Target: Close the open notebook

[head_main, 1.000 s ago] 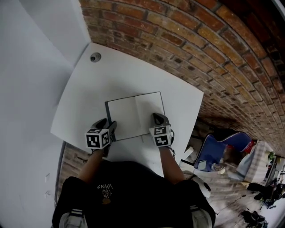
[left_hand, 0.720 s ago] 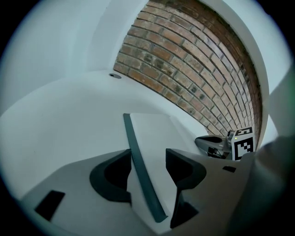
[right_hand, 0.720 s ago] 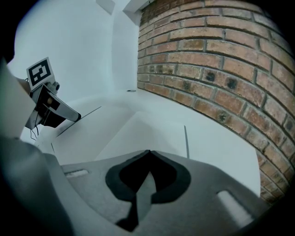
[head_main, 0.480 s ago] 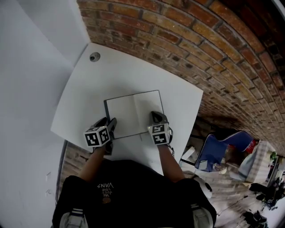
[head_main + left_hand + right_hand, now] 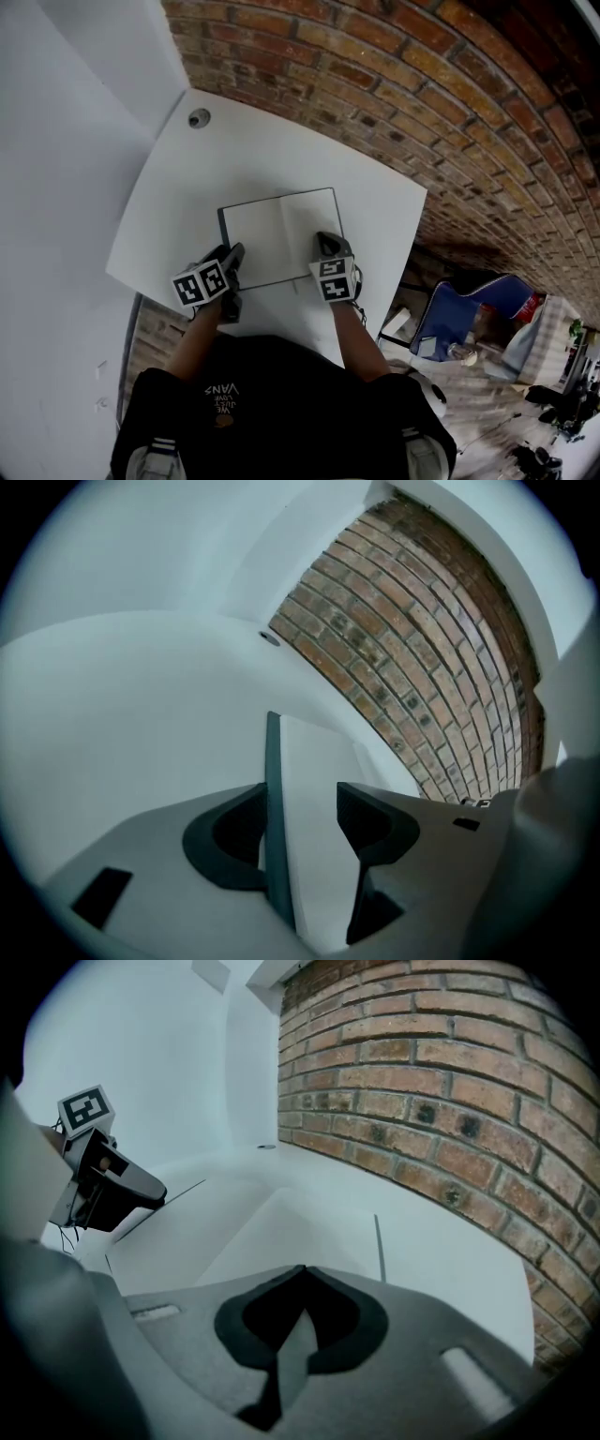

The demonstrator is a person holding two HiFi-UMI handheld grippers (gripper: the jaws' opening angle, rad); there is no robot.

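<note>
An open notebook (image 5: 279, 234) with blank white pages and a dark cover lies flat on the white table (image 5: 262, 150). My left gripper (image 5: 232, 258) is at its lower left corner. In the left gripper view the jaws of the left gripper (image 5: 302, 794) stand apart, with the dark cover edge (image 5: 273, 817) upright between them, close to the left pad. My right gripper (image 5: 327, 246) is at the lower right corner. In the right gripper view the fingertips of the right gripper (image 5: 300, 1271) meet on a thin pale sheet (image 5: 292, 1354) of the notebook.
A brick wall (image 5: 422, 94) runs along the table's far and right sides, and a white wall (image 5: 56, 141) stands at the left. A round cable hole (image 5: 200, 118) sits in the far left corner. A blue chair (image 5: 469, 309) and clutter are on the floor at the right.
Both grippers have crept slightly forward at the notebook's near corners, and the left one has tilted a little. The notebook still lies open and flat.
</note>
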